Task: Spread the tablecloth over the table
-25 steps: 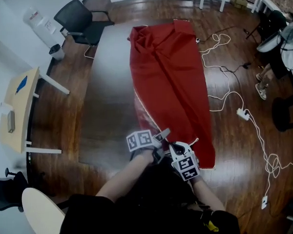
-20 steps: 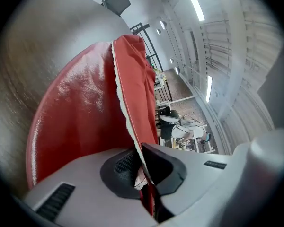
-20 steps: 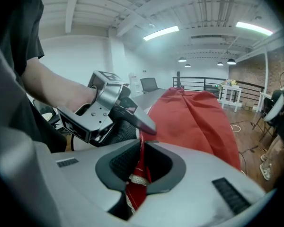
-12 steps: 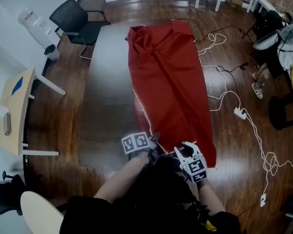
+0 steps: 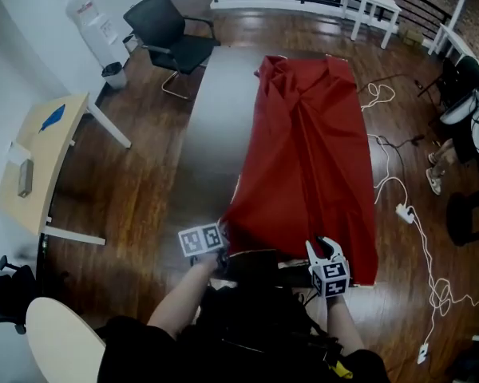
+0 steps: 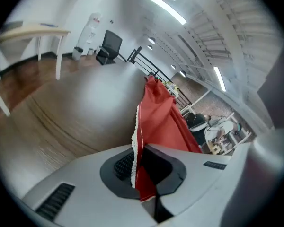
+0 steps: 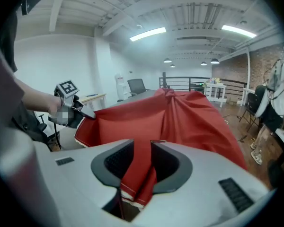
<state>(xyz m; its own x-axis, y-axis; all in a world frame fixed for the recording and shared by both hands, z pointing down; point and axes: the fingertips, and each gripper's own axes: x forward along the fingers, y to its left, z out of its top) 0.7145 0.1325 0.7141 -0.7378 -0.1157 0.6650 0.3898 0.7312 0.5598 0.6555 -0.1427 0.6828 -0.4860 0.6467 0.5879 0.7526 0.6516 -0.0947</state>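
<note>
A red tablecloth with a white lace edge lies lengthwise over the right half of the long dark table. At the near end, my left gripper is shut on the cloth's lace-trimmed edge, which runs between its jaws. My right gripper stands further right. A folded bunch of the cloth fills the narrow gap of its jaws, pressed from both sides. The near hem is lifted and stretched between the two grippers. The right gripper view shows the left gripper off to the left.
A black chair and a water dispenser stand beyond the table's far left. A light wooden desk is at the left. White cables and a power strip lie on the floor at the right.
The left gripper has shut on the cloth's edge and swung away to the left, drawing the near hem with it. The grippers, close together before, now stand apart. The right gripper barely moved.
</note>
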